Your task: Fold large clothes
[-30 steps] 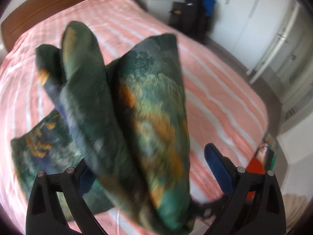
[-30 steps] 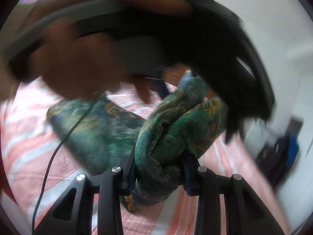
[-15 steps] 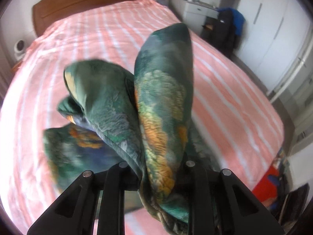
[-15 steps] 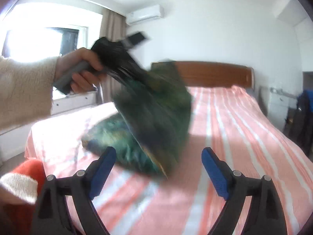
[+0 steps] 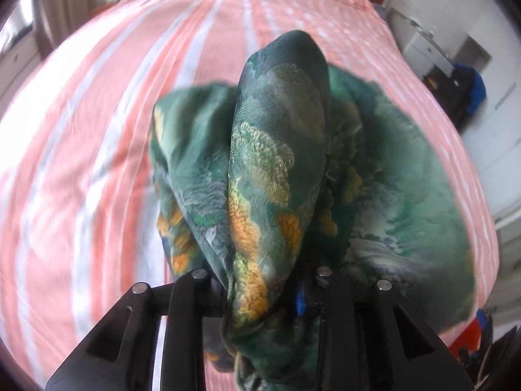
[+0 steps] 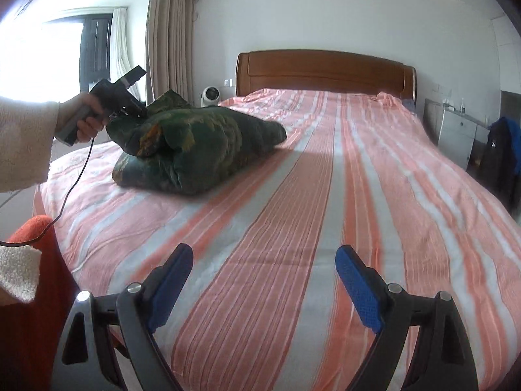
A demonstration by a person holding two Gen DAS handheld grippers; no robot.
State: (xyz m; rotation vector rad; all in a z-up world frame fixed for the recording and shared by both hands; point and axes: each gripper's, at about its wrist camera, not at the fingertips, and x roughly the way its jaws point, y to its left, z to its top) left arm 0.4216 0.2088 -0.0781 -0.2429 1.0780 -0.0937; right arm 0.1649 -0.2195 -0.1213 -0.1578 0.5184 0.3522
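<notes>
Left tool (image 5: 260, 296) pinches a bunched fold of the green garment (image 5: 280, 163); rest lies on the striped bed (image 6: 358, 195) below. Right tool (image 6: 263, 280) spread, empty, garment far ahead-left.

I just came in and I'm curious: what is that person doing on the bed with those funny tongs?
A person is folding a green patterned garment on the pink striped bed. The left tongs are shut on a bunched fold of it, while the rest lies in a folded pile on the bedspread. The right tongs are open and empty, held apart from the garment over the bed.
</notes>
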